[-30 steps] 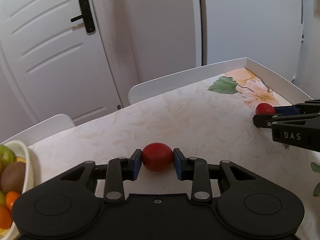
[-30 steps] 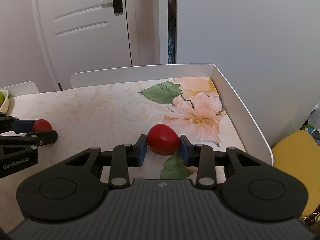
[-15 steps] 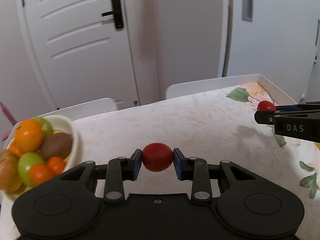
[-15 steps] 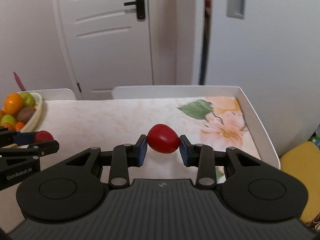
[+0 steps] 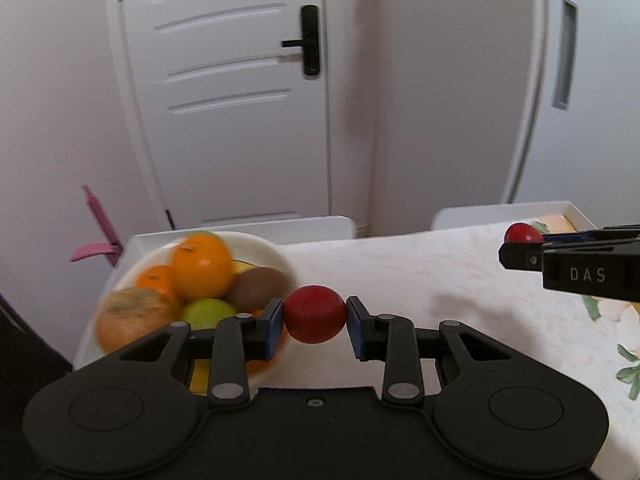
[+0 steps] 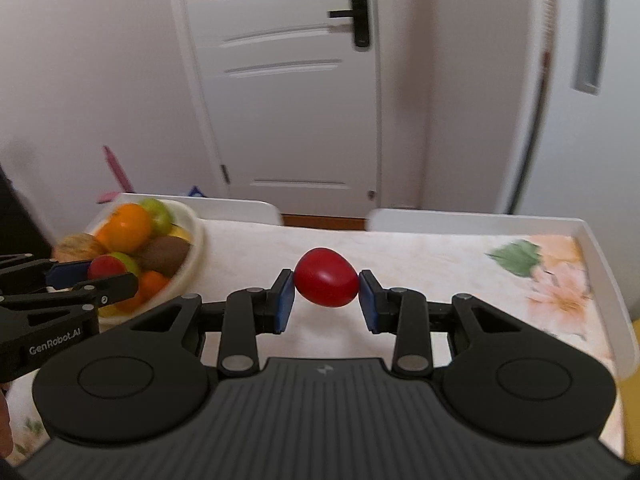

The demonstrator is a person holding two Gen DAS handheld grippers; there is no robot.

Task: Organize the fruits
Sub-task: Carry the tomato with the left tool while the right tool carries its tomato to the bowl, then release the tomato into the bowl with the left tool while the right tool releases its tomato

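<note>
1. Left hand-held gripper: blue pads pinching a round red fruit, one pad on each flank. The fruit is clear of the desk.
2. Right hand-held gripper: also pinching, on an egg-shaped red fruit. Its long axis runs pad to pad, tilted slightly down to the right, and it is held above the desk.
3. Key relation: the white fruit bowl sits at the desk's left end. In the left wrist view it lies just ahead and left of the left fingertips, with the left pad overlapping the rim area. In the right wrist view the bowl is well off to the left, with the left hand-held gripper between it and the right one.
4. So the left is clearly nearer, and I'd judge it should drop first. The right needs a longer sideways travel and should wait, or it crosses the left's path.
5. The bowl is already heaped with oranges, a green apple, a kiwi and a brownish fruit. Blur hides whether any free pocket is left.
6. Risk: a round fruit released onto the heap may roll off toward the rim. Lower it into a gap before spreading the pads.
</note>
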